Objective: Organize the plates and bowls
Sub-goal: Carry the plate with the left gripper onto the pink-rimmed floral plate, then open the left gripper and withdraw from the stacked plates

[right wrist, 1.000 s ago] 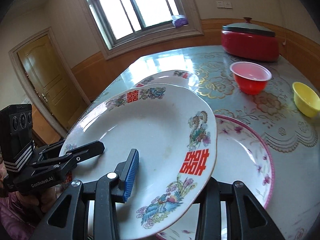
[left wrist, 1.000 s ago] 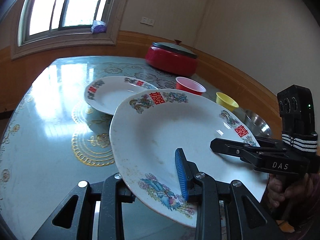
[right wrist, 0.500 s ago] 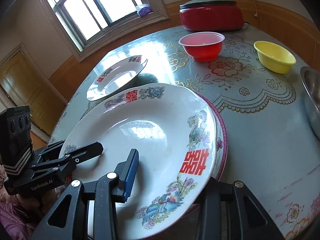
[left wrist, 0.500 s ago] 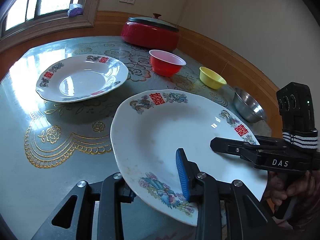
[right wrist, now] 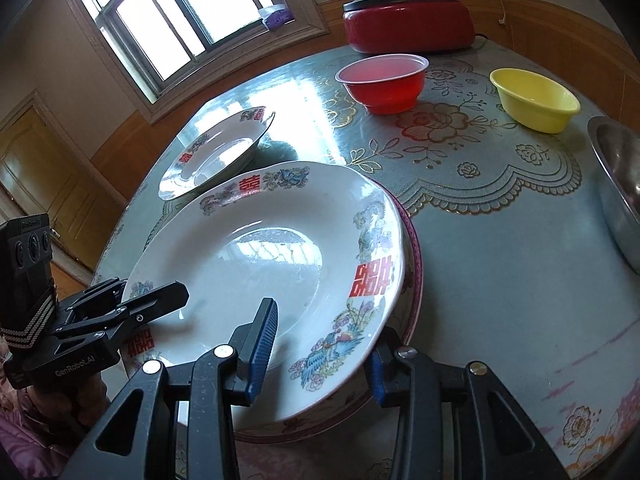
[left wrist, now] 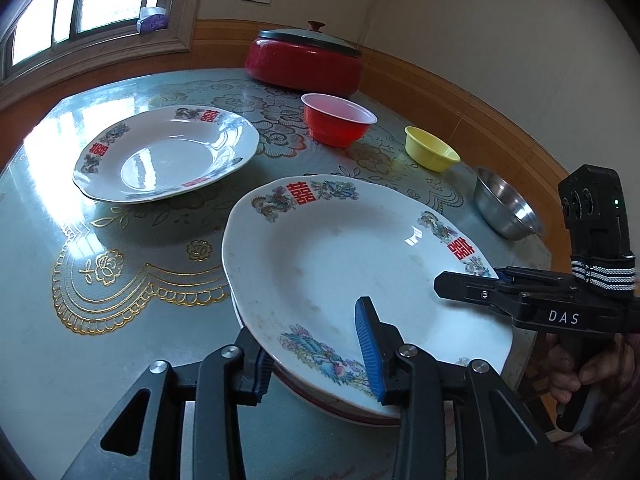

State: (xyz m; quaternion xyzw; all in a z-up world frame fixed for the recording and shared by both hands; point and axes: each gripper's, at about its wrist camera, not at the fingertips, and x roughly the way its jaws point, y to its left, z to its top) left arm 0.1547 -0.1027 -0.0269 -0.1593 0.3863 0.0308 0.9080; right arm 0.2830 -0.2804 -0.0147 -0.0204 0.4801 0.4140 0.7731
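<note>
A white plate (left wrist: 340,256) (right wrist: 256,256) with red characters and bird patterns lies on a pink-rimmed plate (right wrist: 414,264) (left wrist: 340,412) near the table's front edge. My left gripper (left wrist: 312,332) (right wrist: 148,288) straddles its near rim, one blue pad above and one below. Its jaws are opening and look loose on the rim. On the opposite rim my right gripper (right wrist: 322,332) (left wrist: 472,278) is shut, one pad on top and one underneath. A second matching white plate (left wrist: 168,156) (right wrist: 216,152) sits alone farther back.
A red bowl (left wrist: 338,120) (right wrist: 382,84), a yellow bowl (left wrist: 430,154) (right wrist: 534,100) and a steel bowl (left wrist: 506,208) (right wrist: 618,184) stand in a row along the patterned table (left wrist: 60,360). A lidded red pot (left wrist: 304,60) sits at the back by the wall.
The white plate came down with both grippers and now rests on the pink-rimmed plate. Over the last half second both hands have hardly shifted.
</note>
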